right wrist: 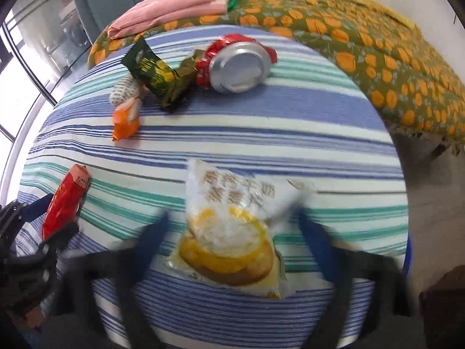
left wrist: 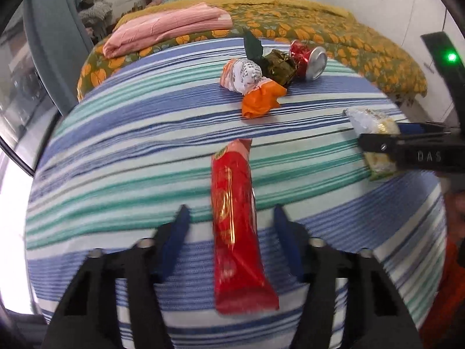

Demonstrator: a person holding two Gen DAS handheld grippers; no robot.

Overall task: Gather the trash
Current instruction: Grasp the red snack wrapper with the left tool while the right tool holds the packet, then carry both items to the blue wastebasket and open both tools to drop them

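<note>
A long red snack wrapper (left wrist: 235, 232) lies on the striped cloth (left wrist: 130, 151), running lengthwise between the blue-padded fingers of my left gripper (left wrist: 231, 212). A gap shows on each side, so the gripper is open. A white and yellow pastry wrapper (right wrist: 229, 226) lies between the fingers of my right gripper (right wrist: 234, 221). The view is blurred, but its left pad stands clear of the wrapper, so it is open. Farther back sit a crushed red can (left wrist: 311, 61), a dark green wrapper (left wrist: 276, 65) and a crumpled white and orange wrapper (left wrist: 255, 87).
The striped cloth covers a rounded surface that drops off at the near and side edges. Behind it is a bed with an orange-flowered spread (left wrist: 348, 43) and a folded pink blanket (left wrist: 165, 26). A window (left wrist: 17, 87) is on the left.
</note>
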